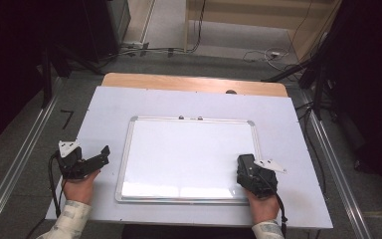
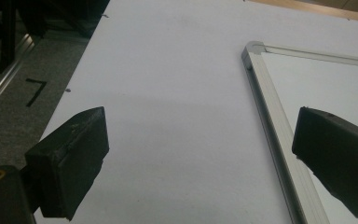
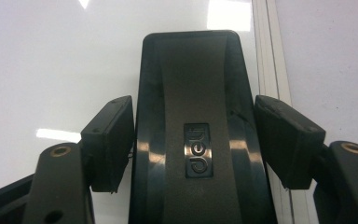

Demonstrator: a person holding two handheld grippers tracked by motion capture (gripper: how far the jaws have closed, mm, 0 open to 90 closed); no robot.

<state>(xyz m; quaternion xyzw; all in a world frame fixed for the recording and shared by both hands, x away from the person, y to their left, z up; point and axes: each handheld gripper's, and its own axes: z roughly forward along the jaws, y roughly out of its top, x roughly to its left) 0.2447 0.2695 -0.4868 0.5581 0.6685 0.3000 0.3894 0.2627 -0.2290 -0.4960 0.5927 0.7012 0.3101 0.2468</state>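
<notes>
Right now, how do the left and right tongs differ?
1. The left tongs are spread with nothing between them. The right tongs straddle a black eraser, pads at its sides; whether they press is unclear.
2. The left tongs sit by the whiteboard's left frame, the right tongs over its near right corner.
Shared: both are black with a grey top plate.

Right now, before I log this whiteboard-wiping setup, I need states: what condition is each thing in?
Silver-framed white whiteboard: flat on the table, blank, no marks.
Black plastic board eraser: resting on the whiteboard near its right frame, between the right gripper's jaws.
Right gripper: jaws close around the eraser; whether they press on it is unclear.
Left gripper: open, empty, beside the whiteboard's left frame.
</notes>
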